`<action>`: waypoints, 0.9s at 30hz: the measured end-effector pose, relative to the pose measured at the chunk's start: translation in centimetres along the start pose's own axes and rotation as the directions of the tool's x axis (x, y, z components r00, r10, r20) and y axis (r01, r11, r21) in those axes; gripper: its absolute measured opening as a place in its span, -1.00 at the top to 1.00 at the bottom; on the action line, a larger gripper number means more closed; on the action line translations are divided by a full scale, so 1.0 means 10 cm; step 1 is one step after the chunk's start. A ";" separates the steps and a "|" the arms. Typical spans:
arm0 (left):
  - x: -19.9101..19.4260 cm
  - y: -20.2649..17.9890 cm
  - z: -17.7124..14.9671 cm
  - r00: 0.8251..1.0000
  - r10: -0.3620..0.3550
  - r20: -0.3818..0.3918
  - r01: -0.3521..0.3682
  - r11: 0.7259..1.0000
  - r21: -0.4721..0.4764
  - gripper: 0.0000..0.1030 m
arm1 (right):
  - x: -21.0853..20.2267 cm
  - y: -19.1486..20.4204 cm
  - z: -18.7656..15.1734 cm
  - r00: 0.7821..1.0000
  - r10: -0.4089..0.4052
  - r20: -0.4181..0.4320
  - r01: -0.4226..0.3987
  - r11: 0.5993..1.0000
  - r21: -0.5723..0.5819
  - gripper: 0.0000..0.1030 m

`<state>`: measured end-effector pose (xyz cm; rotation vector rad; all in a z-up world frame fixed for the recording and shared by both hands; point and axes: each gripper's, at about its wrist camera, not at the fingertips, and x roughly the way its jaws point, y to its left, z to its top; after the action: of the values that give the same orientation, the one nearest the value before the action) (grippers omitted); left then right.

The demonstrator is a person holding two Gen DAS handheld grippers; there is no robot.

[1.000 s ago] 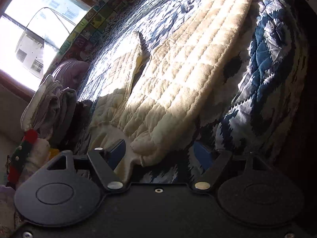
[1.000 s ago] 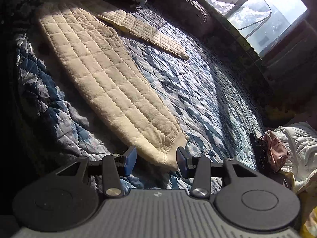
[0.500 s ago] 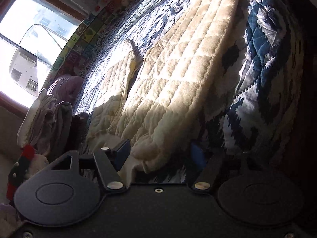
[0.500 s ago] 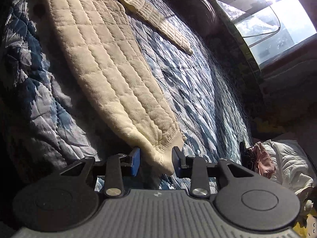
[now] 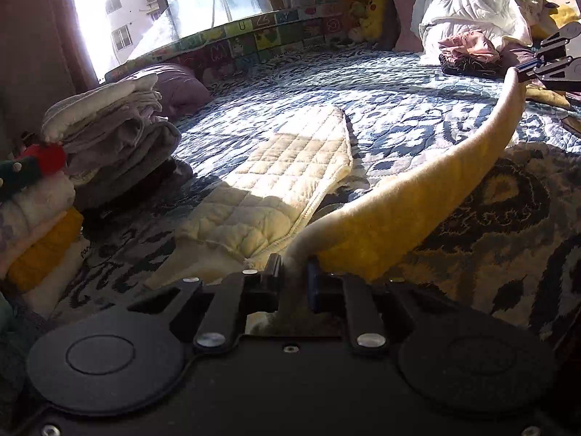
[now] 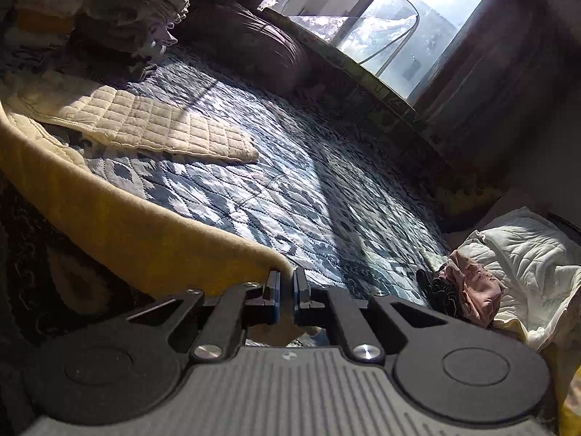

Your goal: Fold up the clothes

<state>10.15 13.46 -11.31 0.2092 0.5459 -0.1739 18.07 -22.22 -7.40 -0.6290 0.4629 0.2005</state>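
Nearest in the left wrist view, the left gripper (image 5: 293, 272) has its fingers pinching one end of the cream garment (image 5: 417, 203), and the cloth bunches between them. The lifted edge sweeps up and away in a curved band, clear of the bed (image 5: 399, 109), to the right gripper (image 5: 526, 67), which shows at the right edge pinching the far end. In the right wrist view the right gripper (image 6: 286, 292) has its fingers pressed on that same edge, with only a thin strip of cloth between them, and the band runs off to the left. Past the raised edge, another quilted part of the garment lies flat on the blue-patterned bed in sunlight. To the left of it sits a stack of folded clothes (image 5: 109, 138). Farther off a purple pillow (image 5: 174, 87) lies near the window (image 5: 174, 0), and a white duvet (image 5: 468, 3) with pink clothes (image 5: 468, 45) on it sits at the far right
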 end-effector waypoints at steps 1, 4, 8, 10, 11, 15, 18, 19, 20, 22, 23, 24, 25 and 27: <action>0.07 0.09 0.05 1.000 -0.009 0.004 0.009 0.997 -0.071 0.75 | 0.13 -0.03 0.12 1.000 0.000 0.000 0.000 1.000 0.007 0.87; 0.31 0.31 0.13 0.999 -0.035 -0.002 0.034 0.969 -0.244 0.82 | 0.53 -0.07 0.47 1.000 0.008 -0.016 -0.007 1.000 0.007 0.87; 0.55 0.52 0.19 0.999 -0.052 -0.005 0.047 0.927 -0.372 0.84 | 1.05 -0.05 0.89 0.999 0.003 -0.040 -0.005 0.999 -0.042 0.88; 0.65 0.65 0.21 0.999 -0.055 -0.002 0.049 0.902 -0.429 0.85 | 1.29 -0.02 1.08 0.998 -0.003 -0.057 -0.001 0.998 -0.065 0.88; 0.69 0.71 0.23 0.999 -0.054 0.001 0.049 0.896 -0.442 0.85 | 1.41 -0.01 1.17 0.998 -0.005 -0.070 -0.001 0.997 -0.073 0.88; 0.86 0.94 0.31 0.999 -0.052 0.012 0.051 0.870 -0.490 0.85 | 1.84 0.04 1.46 0.995 -0.004 -0.100 -0.004 0.996 -0.087 0.88; 0.97 1.11 0.34 0.999 -0.046 0.019 0.049 0.851 -0.523 0.86 | 2.14 0.15 1.64 0.994 -0.004 -0.112 -0.009 0.993 -0.119 0.88; 0.99 1.17 0.33 0.999 -0.039 0.020 0.044 0.845 -0.533 0.86 | 2.24 0.18 1.69 0.993 -0.004 -0.116 -0.011 0.991 -0.130 0.89; 1.00 1.21 0.32 0.999 -0.033 0.023 0.041 0.840 -0.541 0.86 | 2.33 0.23 1.73 0.992 -0.003 -0.122 -0.014 0.990 -0.138 0.89; 1.08 1.28 0.32 0.999 -0.030 0.021 0.036 0.835 -0.550 0.86 | 2.52 0.31 1.82 0.991 -0.002 -0.134 -0.018 0.989 -0.149 0.89; 1.13 1.30 0.35 1.000 -0.027 0.013 0.030 0.843 -0.537 0.86 | 2.61 0.36 1.87 0.990 -0.002 -0.140 -0.019 0.988 -0.152 0.89; 1.18 1.32 0.38 1.000 -0.023 0.005 0.022 0.854 -0.521 0.86 | 2.71 0.40 1.91 0.989 -0.002 -0.146 -0.021 0.988 -0.155 0.89; 1.24 1.35 0.39 1.000 -0.024 -0.001 0.020 0.857 -0.515 0.86 | 2.78 0.41 1.95 0.989 -0.001 -0.149 -0.021 0.988 -0.151 0.89; 1.33 1.40 0.40 1.000 -0.030 -0.009 0.021 0.859 -0.511 0.86 | 2.93 0.44 2.01 0.988 0.000 -0.155 -0.023 0.989 -0.144 0.89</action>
<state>26.36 24.56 -12.87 -0.3188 0.5929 -0.0469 49.56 -5.30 -9.26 -0.7882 0.6059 0.1982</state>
